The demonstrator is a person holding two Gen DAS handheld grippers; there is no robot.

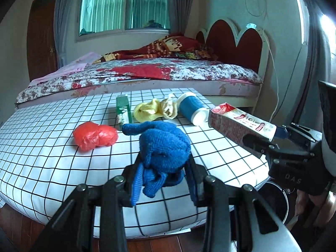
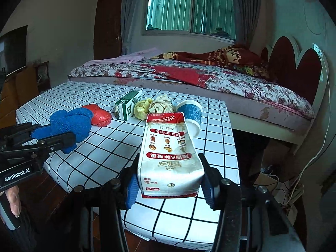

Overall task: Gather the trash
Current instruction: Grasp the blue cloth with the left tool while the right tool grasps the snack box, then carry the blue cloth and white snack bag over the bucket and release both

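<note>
Left gripper (image 1: pixel 166 180) clamped on crumpled blue knit sock (image 1: pixel 163 147); right gripper (image 2: pixel 170 185) clamped on creased white-and-red carton (image 2: pixel 168 153), both above the checked table's (image 1: pixel 52 147) near edge

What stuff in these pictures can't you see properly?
- Bin, left wrist view: mostly hidden behind the checked table and the right claw; its inside can't be seen.
- Milk carton, right wrist view: small print at its bottom is too tiny to read.
- Blue cup, right wrist view: partly behind the carton.
</note>
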